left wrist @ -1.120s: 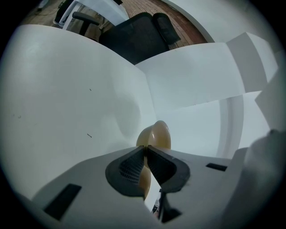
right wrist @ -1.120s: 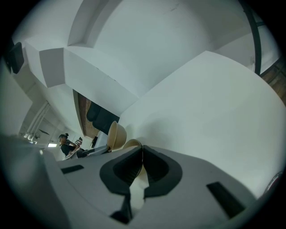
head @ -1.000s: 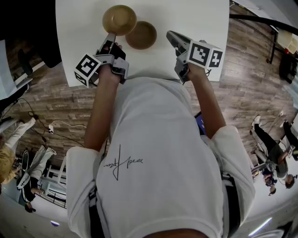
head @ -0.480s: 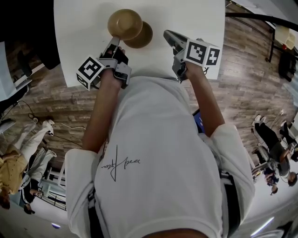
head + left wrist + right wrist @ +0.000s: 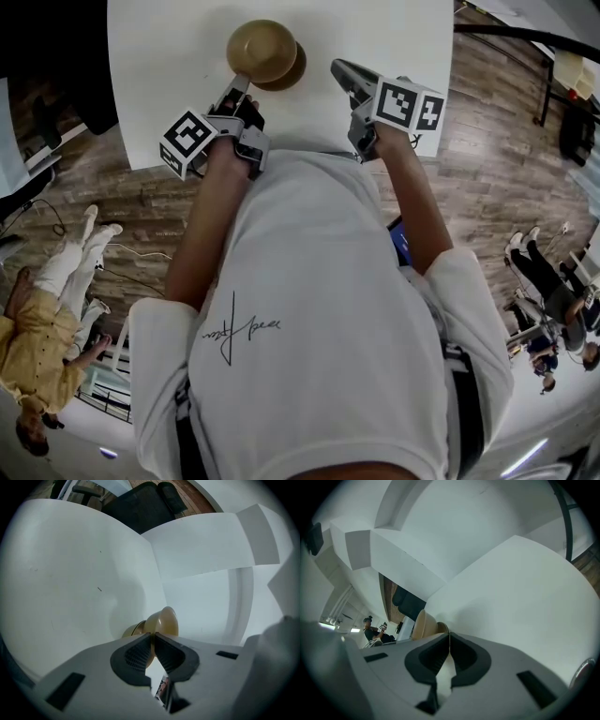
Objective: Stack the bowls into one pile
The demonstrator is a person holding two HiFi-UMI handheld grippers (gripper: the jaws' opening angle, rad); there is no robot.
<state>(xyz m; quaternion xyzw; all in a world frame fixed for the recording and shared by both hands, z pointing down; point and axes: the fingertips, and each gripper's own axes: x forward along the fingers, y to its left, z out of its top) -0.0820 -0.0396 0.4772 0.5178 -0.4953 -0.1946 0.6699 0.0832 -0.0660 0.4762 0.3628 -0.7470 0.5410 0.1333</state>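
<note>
Pinching the near rim of the upper bowl (image 5: 262,49), my left claw (image 5: 242,82) has both dark pads pressed onto the thin tan wall. In the left gripper view, the claw (image 5: 153,635) shows that rim caught between its pads, and the rest of the bowl (image 5: 165,619) stands just beyond the tips.

Directly under this bowl and slightly towards the right claw lies the lower bowl (image 5: 298,67), of which I see only a brown crescent. I cannot tell whether the two bowls touch.

My right claw (image 5: 339,67) is pressed together with nothing between its pads, as the right gripper view confirms (image 5: 448,637). It hangs over the white table (image 5: 159,56), just beside the bowls and apart from them. From this claw the bowls (image 5: 423,623) appear ahead and to the left.

Both claws point away from me and downward, each with its marker cube behind it at the hand. Wooden floor (image 5: 112,216) surrounds the table.
</note>
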